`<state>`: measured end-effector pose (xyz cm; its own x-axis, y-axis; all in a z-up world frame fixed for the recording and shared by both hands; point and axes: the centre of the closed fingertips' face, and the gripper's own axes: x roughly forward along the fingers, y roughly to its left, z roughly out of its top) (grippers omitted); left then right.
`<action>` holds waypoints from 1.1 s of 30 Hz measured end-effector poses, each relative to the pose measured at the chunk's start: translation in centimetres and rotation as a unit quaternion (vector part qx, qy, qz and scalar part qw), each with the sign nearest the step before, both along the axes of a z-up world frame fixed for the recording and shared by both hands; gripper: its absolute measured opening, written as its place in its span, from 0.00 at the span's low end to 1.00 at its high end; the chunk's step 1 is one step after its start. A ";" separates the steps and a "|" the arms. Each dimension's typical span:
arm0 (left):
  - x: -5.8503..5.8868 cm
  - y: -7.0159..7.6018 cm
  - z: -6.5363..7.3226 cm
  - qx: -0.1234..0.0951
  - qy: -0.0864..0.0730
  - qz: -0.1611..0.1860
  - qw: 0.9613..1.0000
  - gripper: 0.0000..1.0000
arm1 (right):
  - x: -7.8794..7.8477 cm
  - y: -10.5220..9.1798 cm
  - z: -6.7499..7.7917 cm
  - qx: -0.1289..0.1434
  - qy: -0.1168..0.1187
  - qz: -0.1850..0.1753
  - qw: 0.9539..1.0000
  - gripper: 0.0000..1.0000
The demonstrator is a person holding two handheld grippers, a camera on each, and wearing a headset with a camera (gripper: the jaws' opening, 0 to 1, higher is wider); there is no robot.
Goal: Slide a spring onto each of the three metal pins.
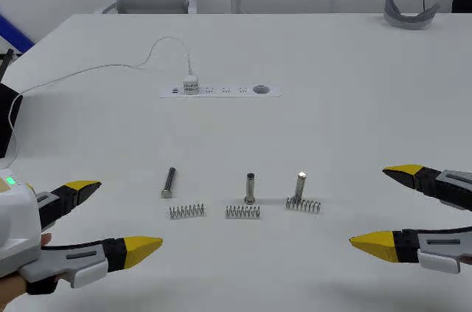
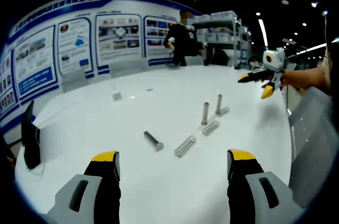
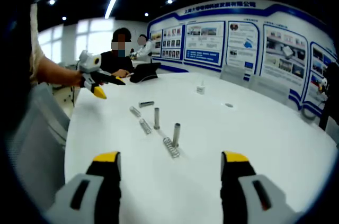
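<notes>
Three metal pins sit mid-table: the left pin (image 1: 169, 182) lies on its side, the middle pin (image 1: 250, 188) and the right pin (image 1: 299, 186) stand upright. A spring lies in front of each: left spring (image 1: 186, 212), middle spring (image 1: 243, 212), right spring (image 1: 303, 205). My left gripper (image 1: 122, 216) is open at the lower left, apart from them. At the lower right, the right gripper (image 1: 380, 205) is open too. The left gripper view has the lying pin (image 2: 153, 140) and a spring (image 2: 185, 146) ahead of open jaws. The right gripper view has an upright pin (image 3: 176, 134) with a spring (image 3: 170, 147).
A white power strip (image 1: 220, 91) with a plugged adapter and cable lies farther back on the white table (image 1: 354, 91). A grey curved object (image 1: 409, 15) rests at the far right corner. Chairs stand behind the table, and people stand in the background of the gripper views.
</notes>
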<state>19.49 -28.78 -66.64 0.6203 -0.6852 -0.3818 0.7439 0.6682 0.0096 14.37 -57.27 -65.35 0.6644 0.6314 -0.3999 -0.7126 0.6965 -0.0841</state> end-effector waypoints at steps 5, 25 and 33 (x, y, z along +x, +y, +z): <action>1.2 -0.1 0.1 0.001 0.004 0.007 1.000 0.81 | 0.0 -0.1 0.0 0.000 0.000 -0.001 1.000 0.79; 5.8 -2.4 -0.9 0.039 0.021 0.026 0.999 0.62 | -0.1 -0.5 -0.4 -0.001 0.006 -0.007 1.000 0.78; 7.6 -3.0 -1.8 0.046 0.044 0.046 0.997 0.57 | -0.1 -0.5 -0.6 -0.006 0.008 -0.008 1.000 0.78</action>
